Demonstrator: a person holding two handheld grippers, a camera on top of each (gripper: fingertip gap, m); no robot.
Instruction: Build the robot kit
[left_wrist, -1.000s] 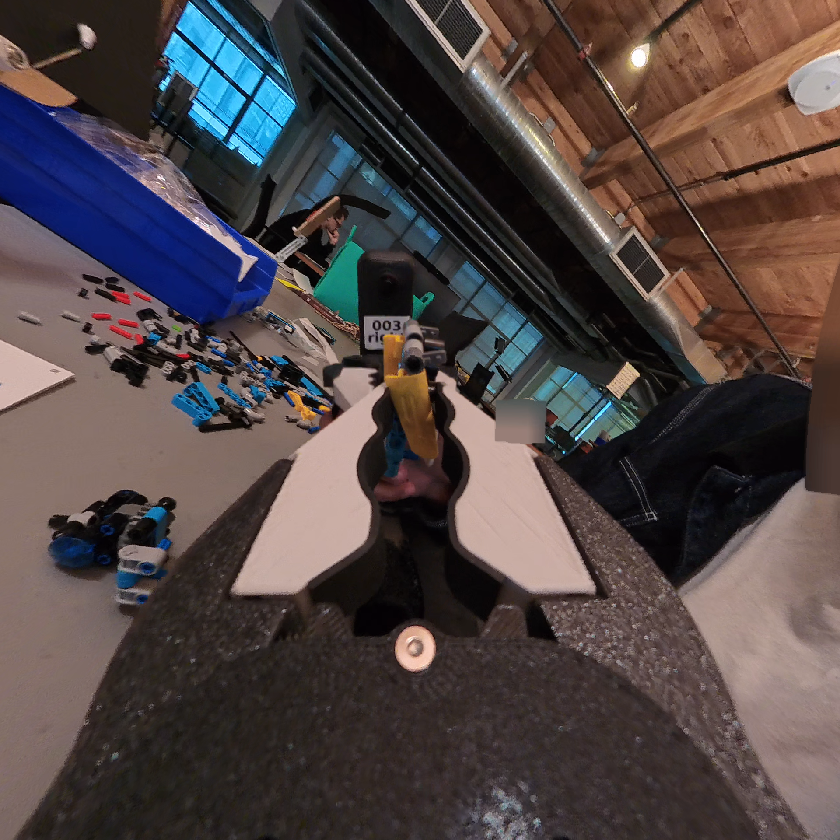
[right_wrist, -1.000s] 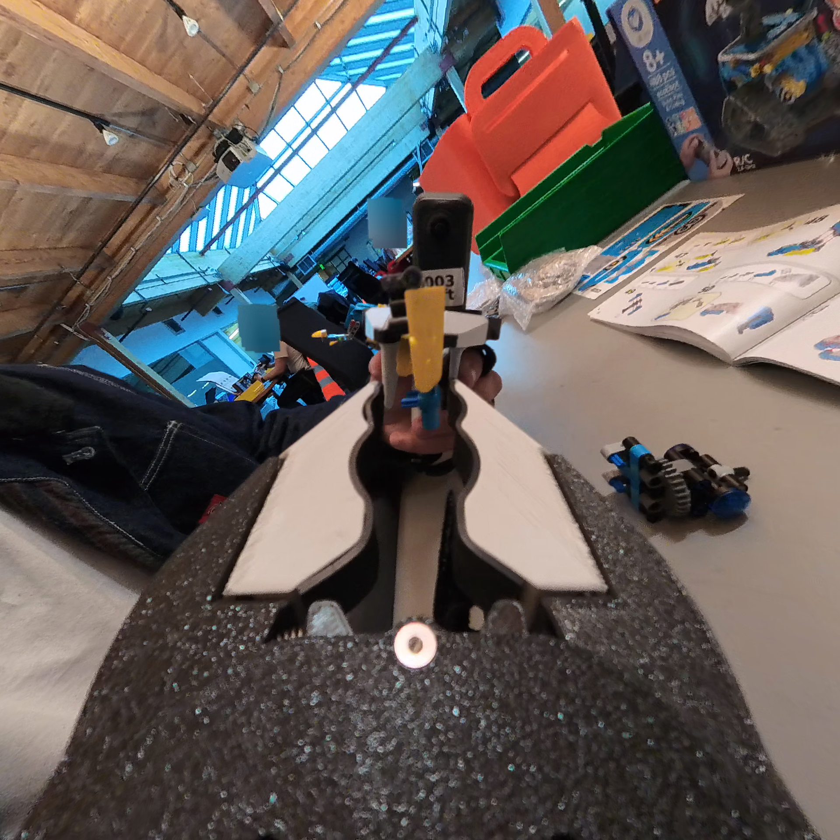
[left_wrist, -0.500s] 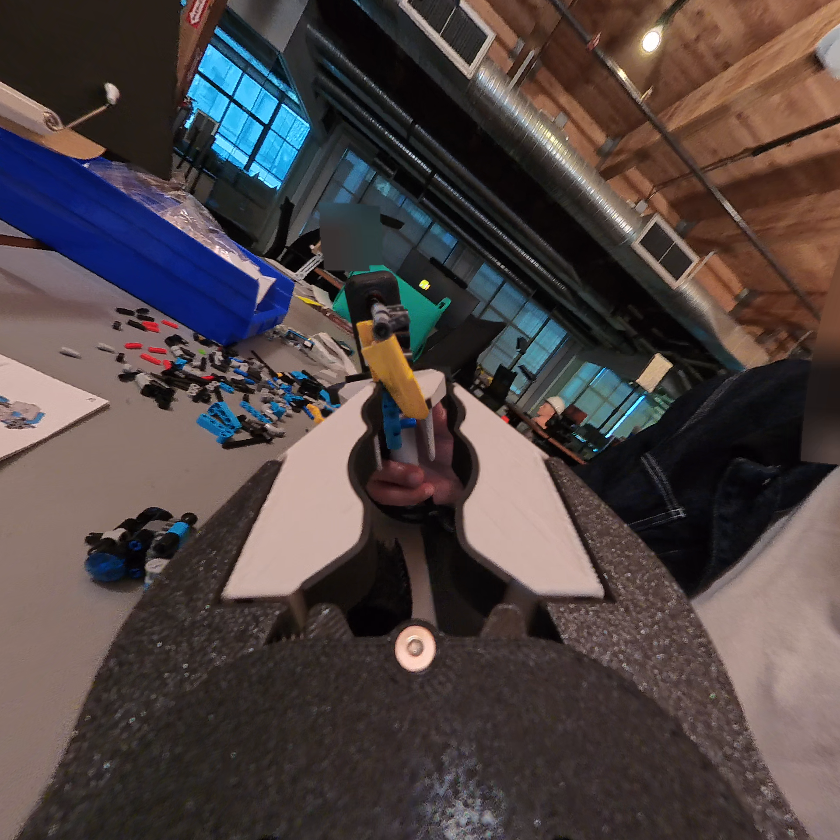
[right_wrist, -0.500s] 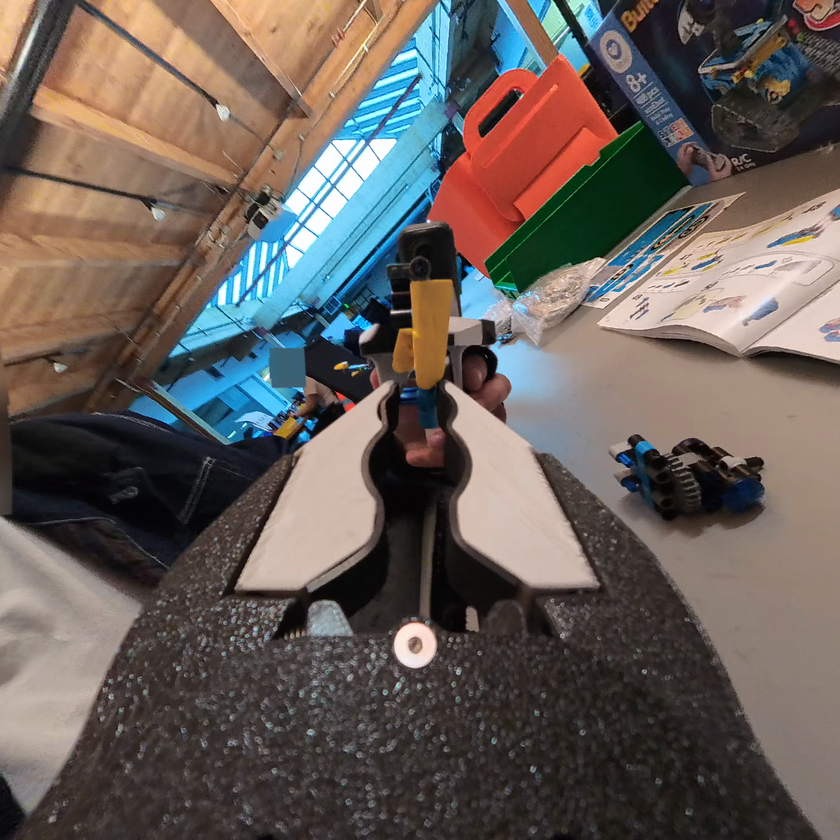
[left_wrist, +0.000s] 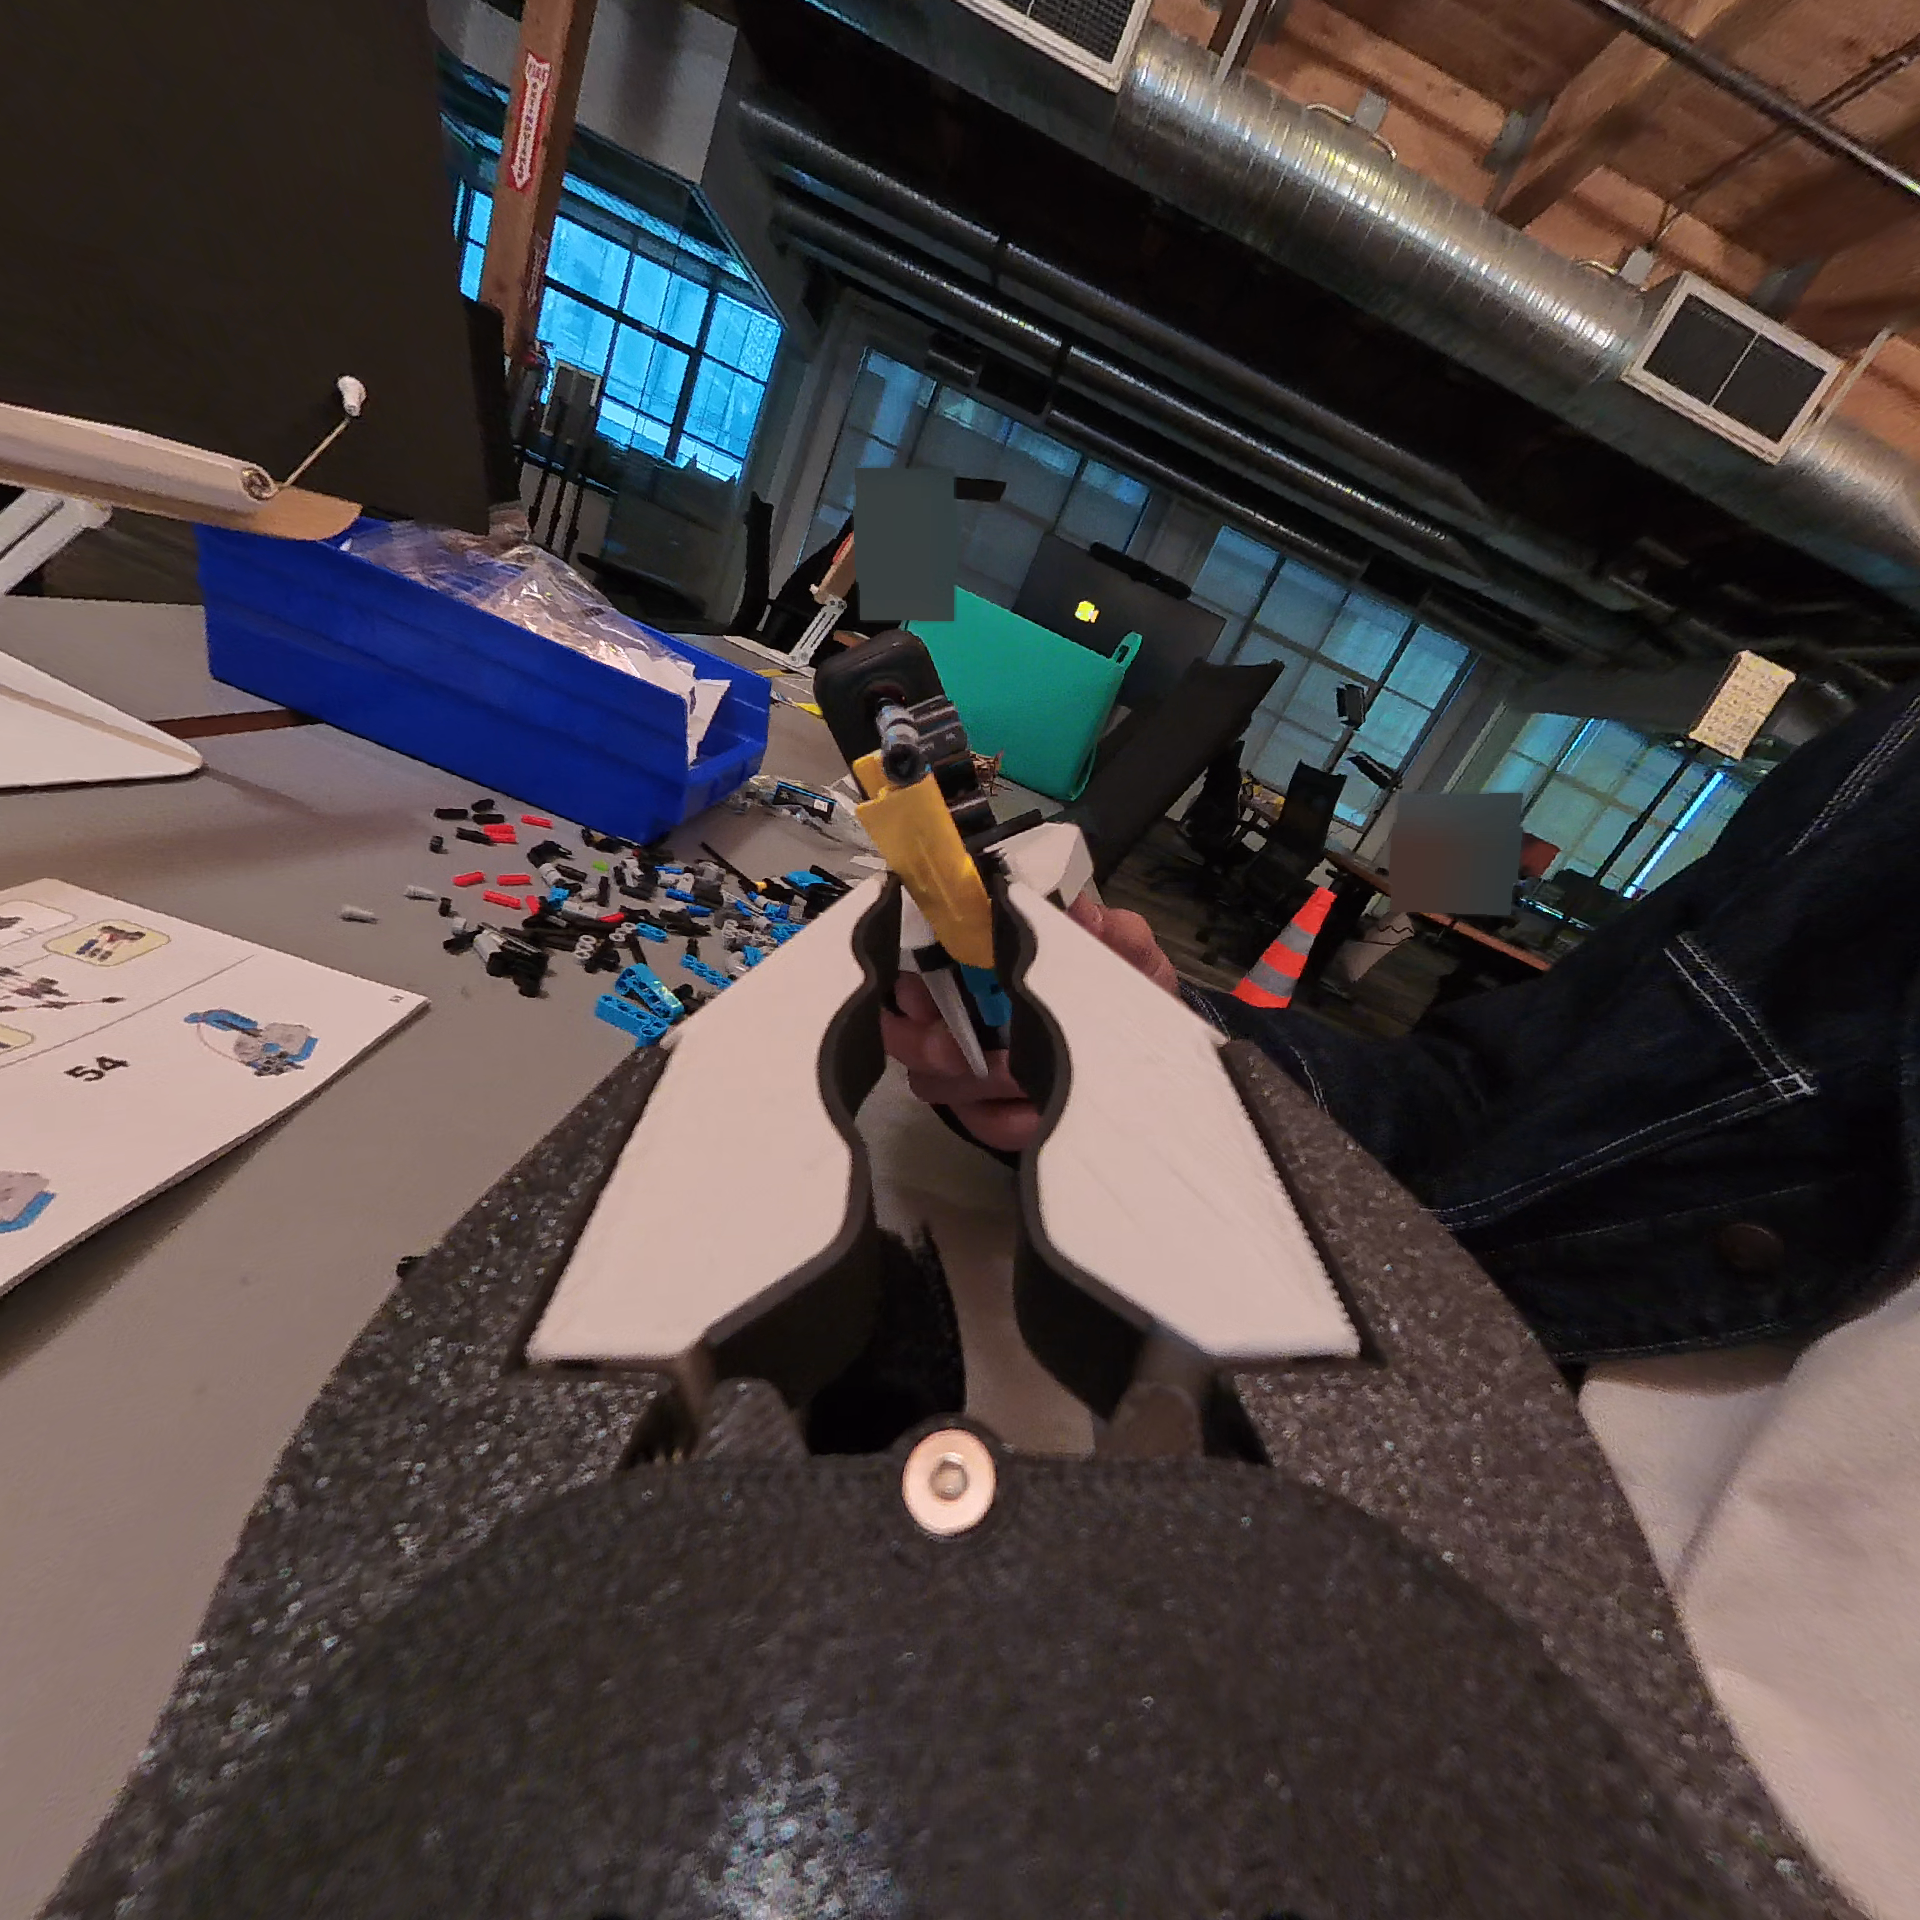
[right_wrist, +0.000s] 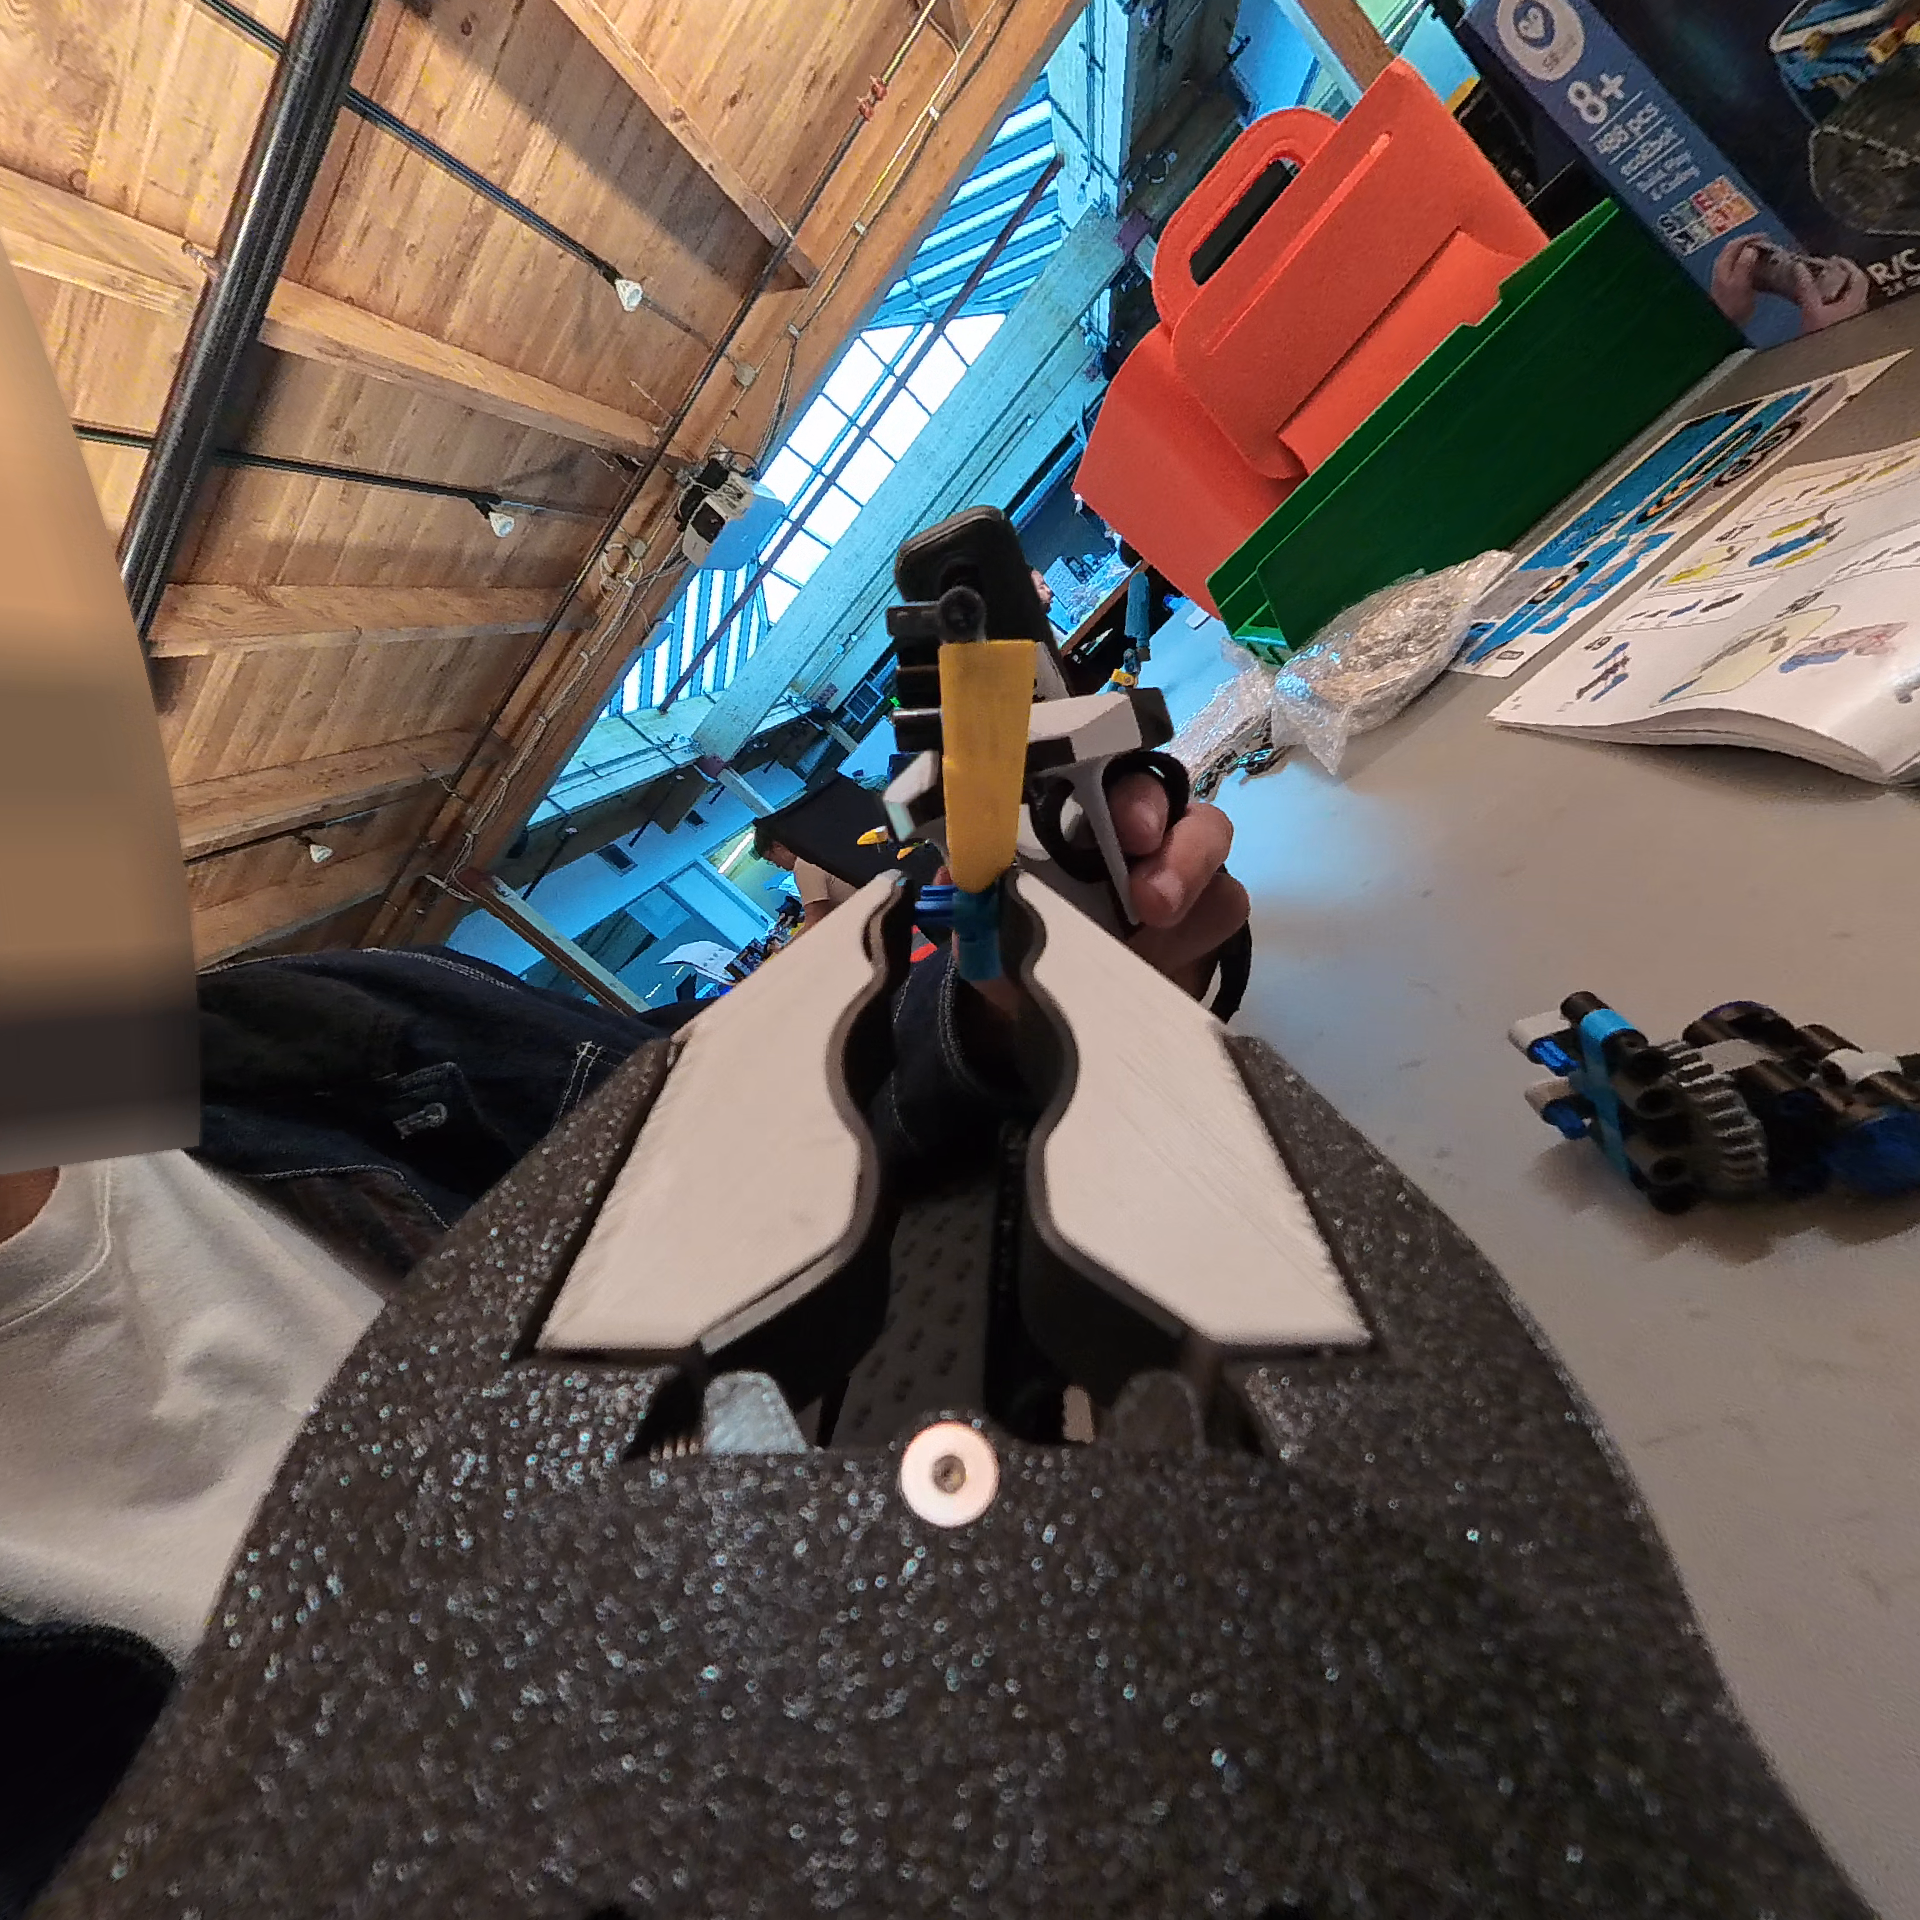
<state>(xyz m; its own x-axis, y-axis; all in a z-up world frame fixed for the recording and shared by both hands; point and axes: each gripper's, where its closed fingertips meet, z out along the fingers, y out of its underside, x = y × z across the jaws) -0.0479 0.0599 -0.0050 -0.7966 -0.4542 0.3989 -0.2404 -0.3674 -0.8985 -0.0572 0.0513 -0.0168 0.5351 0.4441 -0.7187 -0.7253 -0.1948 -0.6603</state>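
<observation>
Yellow-and-blue brick assembly (left_wrist: 930, 862) is held up in the air above the grey table (left_wrist: 312, 1195), between the two grippers, which are pointed at one another. Its yellow panel is pinched by the left gripper (left_wrist: 943, 914), whose jaws are drawn in to a narrow slit with only the panel between them. The blue stub at its lower end is seen between the tips of the right gripper (right_wrist: 961, 914), which is closed down just as far and appears to be gripping that stub.

Compared with a second ago, the assembly is leaned further to the left in the left wrist view, and both views are swung round. More of the instruction booklet (left_wrist: 156, 1039) and the blue bin (left_wrist: 468, 665) is now shown. The small black-and-blue geared piece (right_wrist: 1704, 1101) is now nearer the right edge of the right wrist view. Neither grip is loosened, and the scattered loose parts (left_wrist: 623, 904) are left untouched.

The exact contact of the right gripper's pads on the blue stub is hidden by the jaw edges. The black pin piece at the top of the assembly is lost against the dark camera behind it. The geared piece is cut off by the frame.
</observation>
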